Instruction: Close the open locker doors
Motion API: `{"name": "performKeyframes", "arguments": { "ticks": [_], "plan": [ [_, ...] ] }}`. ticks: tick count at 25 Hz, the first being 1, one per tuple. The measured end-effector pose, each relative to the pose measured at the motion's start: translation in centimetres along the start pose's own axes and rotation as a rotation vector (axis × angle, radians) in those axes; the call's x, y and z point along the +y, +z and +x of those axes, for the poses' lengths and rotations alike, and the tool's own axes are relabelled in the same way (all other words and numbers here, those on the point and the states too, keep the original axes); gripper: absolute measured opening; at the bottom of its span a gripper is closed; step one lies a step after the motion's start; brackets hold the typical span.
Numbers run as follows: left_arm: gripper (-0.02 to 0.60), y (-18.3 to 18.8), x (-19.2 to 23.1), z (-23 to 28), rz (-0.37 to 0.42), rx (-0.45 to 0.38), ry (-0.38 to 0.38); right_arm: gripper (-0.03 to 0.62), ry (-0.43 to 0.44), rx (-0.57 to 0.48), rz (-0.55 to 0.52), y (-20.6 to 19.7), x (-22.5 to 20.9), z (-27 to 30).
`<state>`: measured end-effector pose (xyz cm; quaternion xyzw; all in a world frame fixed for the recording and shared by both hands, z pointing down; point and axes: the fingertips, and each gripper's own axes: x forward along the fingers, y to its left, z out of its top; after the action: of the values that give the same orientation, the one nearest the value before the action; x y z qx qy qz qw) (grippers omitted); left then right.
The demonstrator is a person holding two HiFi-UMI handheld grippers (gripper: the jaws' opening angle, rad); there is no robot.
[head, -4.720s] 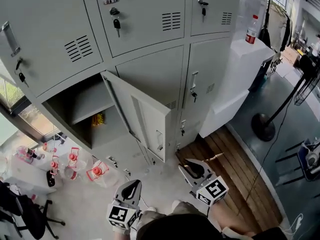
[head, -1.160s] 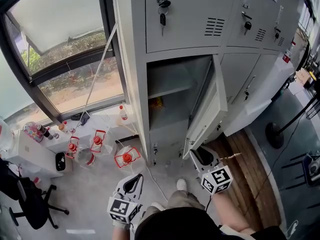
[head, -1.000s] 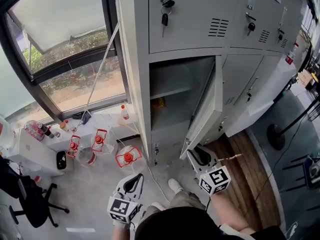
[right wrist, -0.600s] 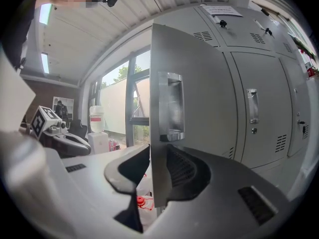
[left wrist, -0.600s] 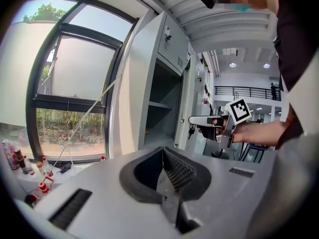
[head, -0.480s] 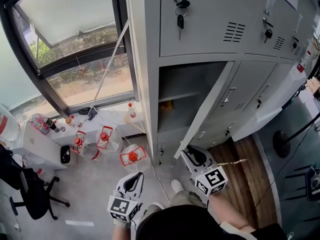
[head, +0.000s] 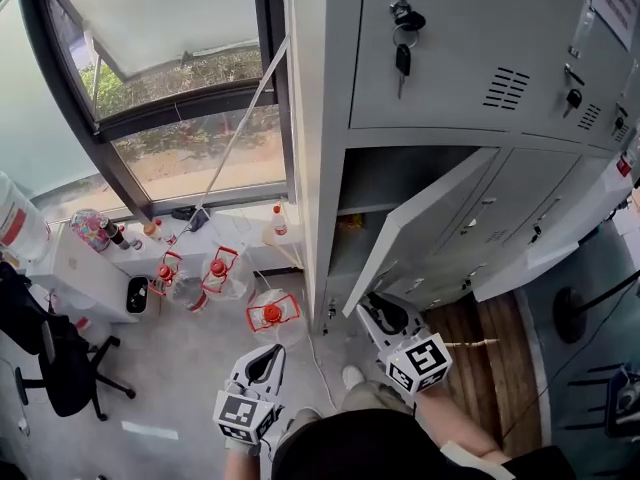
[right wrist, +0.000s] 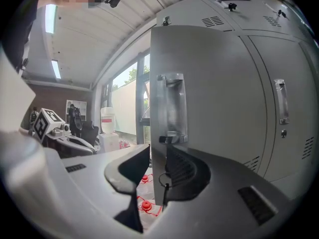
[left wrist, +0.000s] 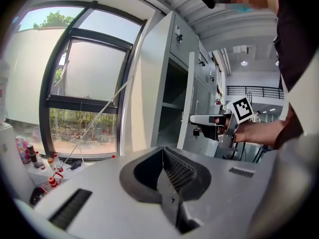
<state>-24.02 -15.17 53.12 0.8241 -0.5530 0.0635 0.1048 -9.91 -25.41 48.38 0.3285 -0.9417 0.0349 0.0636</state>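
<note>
The grey locker bank (head: 450, 58) has one lower door (head: 430, 218) standing part open, swung out toward me over its dark compartment (head: 375, 183). My right gripper (head: 372, 308) is at the door's lower free edge. In the right gripper view the door's edge (right wrist: 158, 133) runs between the jaws of the right gripper (right wrist: 158, 171), which are closed against it just under the metal handle (right wrist: 172, 106). My left gripper (head: 265, 363) hangs low over the floor, away from the lockers; in its own view the left gripper (left wrist: 163, 171) is shut and holds nothing.
Water jugs with red caps (head: 268, 313) stand on the floor by the locker's left side. A window (head: 170, 58) fills the left wall, with a low white unit (head: 90, 258) and an office chair (head: 50, 368) below. A wooden platform (head: 490, 348) lies right.
The open door has swung further toward its frame, with the right gripper staying at its lower edge. The view has shifted left along the lockers. The left gripper has hardly moved.
</note>
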Motion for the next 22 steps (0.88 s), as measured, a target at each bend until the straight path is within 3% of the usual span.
{"name": "performKeyframes", "arguments": {
  "ticks": [22],
  "plan": [
    [0.009,0.6,3.5,2.4,-0.055,-0.012,0.208,0.113,0.202,-0.021,-0.001,1.6,-2.5,7.8]
  ]
}}
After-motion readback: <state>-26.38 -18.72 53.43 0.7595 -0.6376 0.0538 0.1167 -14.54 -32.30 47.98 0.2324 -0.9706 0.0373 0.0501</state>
